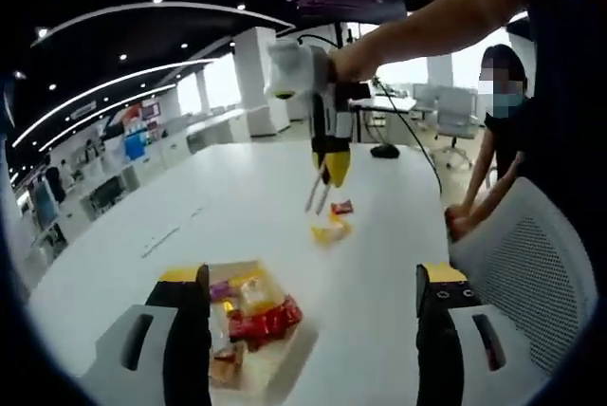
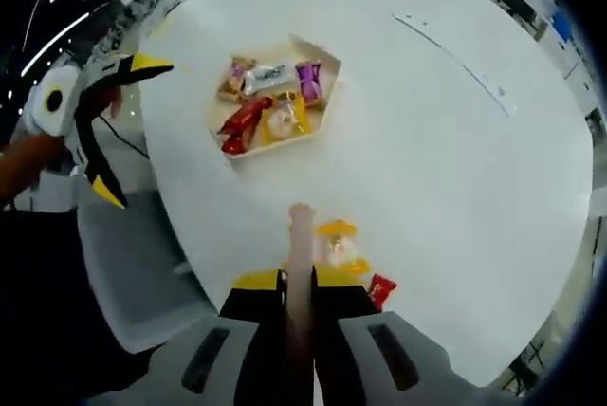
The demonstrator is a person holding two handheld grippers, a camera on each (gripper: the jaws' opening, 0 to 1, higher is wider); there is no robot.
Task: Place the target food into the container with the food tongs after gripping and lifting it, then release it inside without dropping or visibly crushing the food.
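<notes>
Lying on the white desk (image 2: pixel 455 140), the yellow-wrapped snack (image 2: pixel 339 241) is the nearest loose food, with a small red-wrapped snack (image 2: pixel 381 289) just beside it; neither has been lifted. In the left gripper view the same yellow piece (image 1: pixel 331 230) sits just below the tips of the food tongs (image 1: pixel 318 193), which hang down from the right gripper (image 1: pixel 330 165). That gripper's jaws are pressed together on the tongs' handle, while the tong tips stand slightly apart and hold nothing. So the step in hand looks like the approach before the grip. Next, the tips need to straddle the wrapper and close gently, then carry it to the wooden container (image 2: pixel 321 102), well apart and already holding several snacks. The left gripper (image 1: pixel 313 330) hovers over that container (image 1: pixel 285 368), jaws wide apart and empty.
</notes>
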